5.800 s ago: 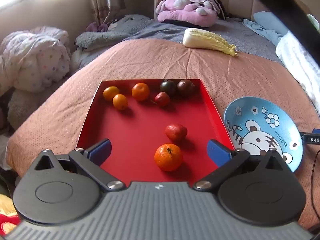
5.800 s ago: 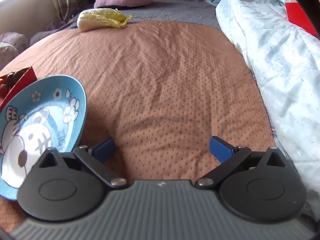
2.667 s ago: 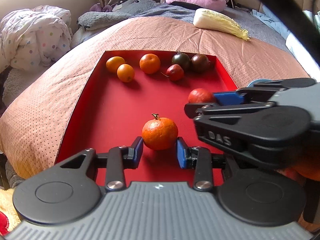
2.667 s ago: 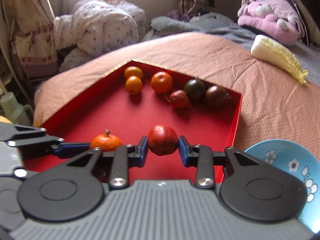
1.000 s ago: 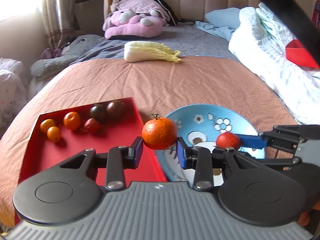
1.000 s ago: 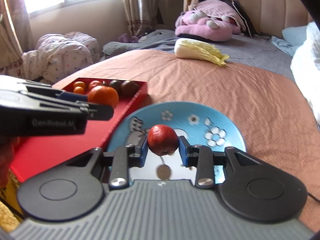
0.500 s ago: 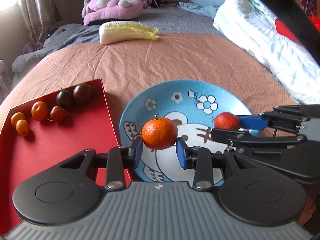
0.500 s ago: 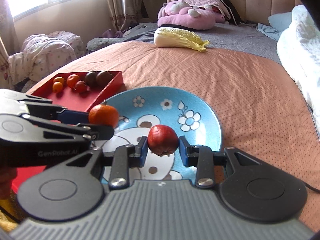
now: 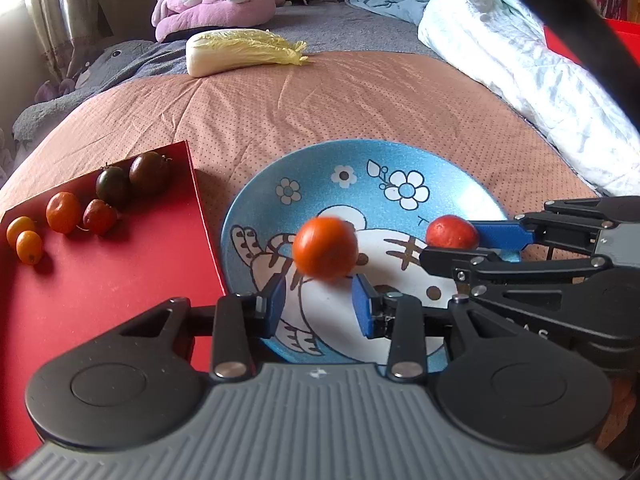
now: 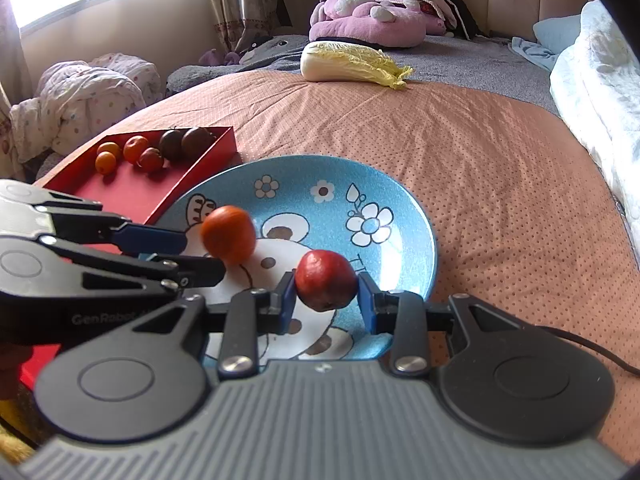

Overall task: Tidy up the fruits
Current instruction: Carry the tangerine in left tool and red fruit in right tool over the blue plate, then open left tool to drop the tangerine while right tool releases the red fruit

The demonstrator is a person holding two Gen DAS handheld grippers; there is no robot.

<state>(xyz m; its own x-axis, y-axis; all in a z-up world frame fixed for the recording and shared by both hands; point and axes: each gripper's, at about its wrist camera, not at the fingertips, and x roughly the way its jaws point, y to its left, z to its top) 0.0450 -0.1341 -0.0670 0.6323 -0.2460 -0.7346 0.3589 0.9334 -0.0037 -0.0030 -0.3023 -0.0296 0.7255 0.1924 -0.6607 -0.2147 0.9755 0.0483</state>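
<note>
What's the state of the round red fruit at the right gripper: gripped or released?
Gripped. The right gripper has both blue pads pressed against the sides of the round red fruit, holding it over the blue cartoon plate.

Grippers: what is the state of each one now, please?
Left gripper: open, orange free ahead of its fingers.
Right gripper: closed on red fruit.

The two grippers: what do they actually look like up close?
The left gripper and right gripper match: a grey ribbed body, two black round-ended linkage arms with silver screws, and blue finger pads. Pale GenRobot lettering marks the left one's side. A black cable trails beside the right one.
</note>
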